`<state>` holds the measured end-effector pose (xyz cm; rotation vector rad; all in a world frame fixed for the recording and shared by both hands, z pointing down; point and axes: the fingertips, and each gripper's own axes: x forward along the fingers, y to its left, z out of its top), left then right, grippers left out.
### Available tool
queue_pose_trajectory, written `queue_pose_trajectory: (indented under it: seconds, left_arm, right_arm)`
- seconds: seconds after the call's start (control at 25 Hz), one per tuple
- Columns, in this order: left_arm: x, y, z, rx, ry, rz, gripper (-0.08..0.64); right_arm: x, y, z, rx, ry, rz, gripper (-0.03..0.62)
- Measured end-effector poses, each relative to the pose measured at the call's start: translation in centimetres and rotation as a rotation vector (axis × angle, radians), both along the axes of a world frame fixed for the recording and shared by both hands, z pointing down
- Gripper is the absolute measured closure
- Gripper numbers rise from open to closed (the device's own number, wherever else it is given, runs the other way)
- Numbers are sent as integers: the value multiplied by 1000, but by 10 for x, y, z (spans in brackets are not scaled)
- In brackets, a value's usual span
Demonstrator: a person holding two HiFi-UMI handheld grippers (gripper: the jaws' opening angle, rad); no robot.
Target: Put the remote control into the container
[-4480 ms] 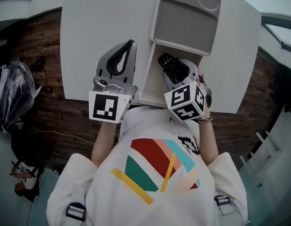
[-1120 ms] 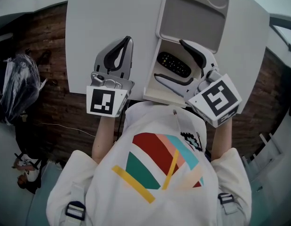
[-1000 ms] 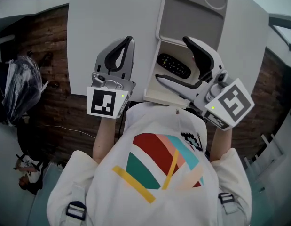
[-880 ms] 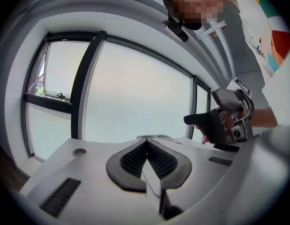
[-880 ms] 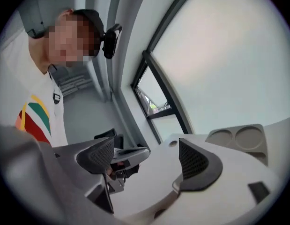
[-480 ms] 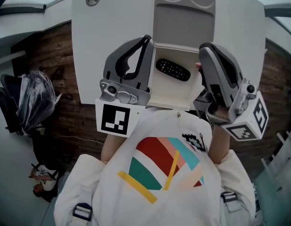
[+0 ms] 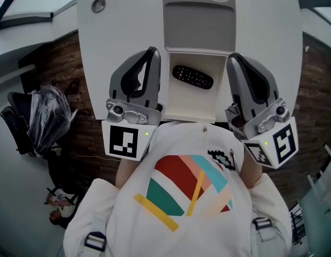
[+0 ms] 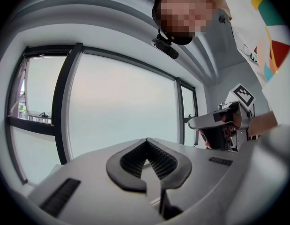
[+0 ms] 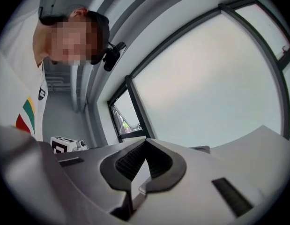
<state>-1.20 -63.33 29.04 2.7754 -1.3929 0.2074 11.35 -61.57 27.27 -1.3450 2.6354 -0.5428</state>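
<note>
The black remote control (image 7: 192, 77) lies flat in the near white compartment of the container (image 7: 189, 105), with nothing touching it. My left gripper (image 7: 152, 53) hangs just left of that compartment, shut and empty. My right gripper (image 7: 233, 59) hangs just right of it, also shut and empty. In the left gripper view the left gripper (image 8: 145, 142) has its ribbed pads meeting at the tip, with only a window behind. The right gripper view shows the right gripper (image 9: 145, 142) closed the same way. Both point about level, above the table.
The container's far half is a grey tray (image 7: 200, 28) with two round recesses. It rests on a white table (image 7: 122, 25) that has a round grommet (image 7: 98, 5). Left of the table are brick-patterned floor and a chair with a dark bag (image 7: 47, 122).
A second ago my right gripper's jaws stood open around the remote in the compartment; now they are shut and drawn back to the right. The left gripper has lifted. The remote stays put.
</note>
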Motion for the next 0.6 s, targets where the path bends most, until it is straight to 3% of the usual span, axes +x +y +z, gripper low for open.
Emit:
queue_pose_trajectory:
  seconds: [0.36, 0.6]
  left_arm:
    - [6, -3, -3, 7, 11, 6, 554]
    - [2, -4, 2, -8, -2, 11, 554]
  right_arm:
    - [-21, 7, 9, 40, 161, -52, 591]
    - [-23, 5, 7, 30, 160, -61, 591]
